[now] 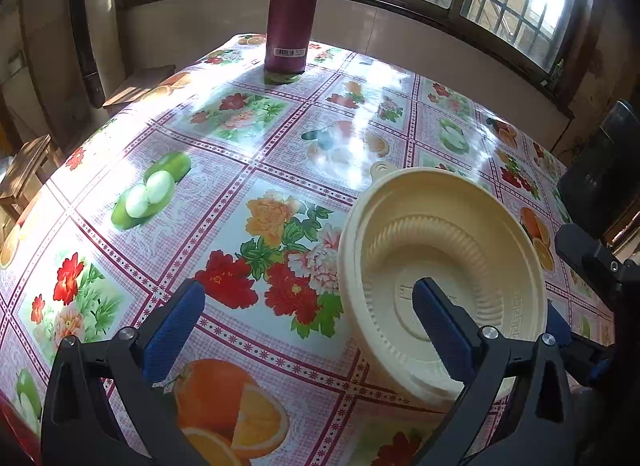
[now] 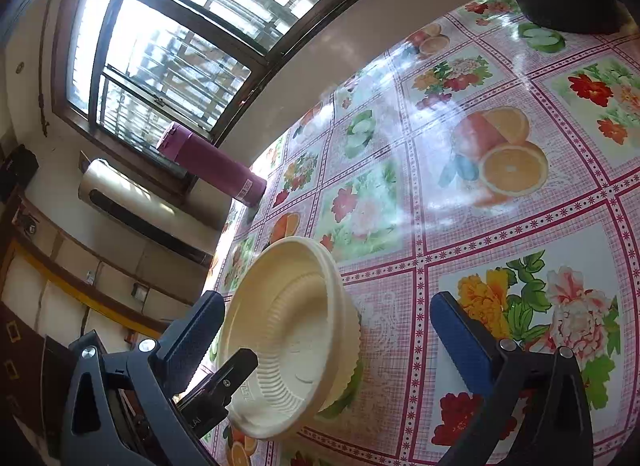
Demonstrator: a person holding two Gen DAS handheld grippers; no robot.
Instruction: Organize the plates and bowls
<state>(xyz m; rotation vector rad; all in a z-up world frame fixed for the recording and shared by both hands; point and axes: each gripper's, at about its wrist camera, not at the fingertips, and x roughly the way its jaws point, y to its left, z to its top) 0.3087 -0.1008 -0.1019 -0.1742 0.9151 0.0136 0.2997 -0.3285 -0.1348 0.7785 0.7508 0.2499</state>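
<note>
Cream bowls (image 1: 442,266) nested on the floral tablecloth (image 1: 240,169), left gripper (image 1: 308,306) spread wide, right gripper (image 2: 328,326) likewise agape, purple flask (image 1: 290,13) upright beyond.

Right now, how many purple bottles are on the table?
1: the purple bottle stands upright at the table's far edge by the window, beyond the cream bowls. Nothing suggests another.

Tall magenta metal flask (image 1: 289,13): top cut off at far edge | cream ribbed plastic bowl (image 1: 442,266): near rim hidden behind blue-padded finger (image 1: 440,330)
</note>
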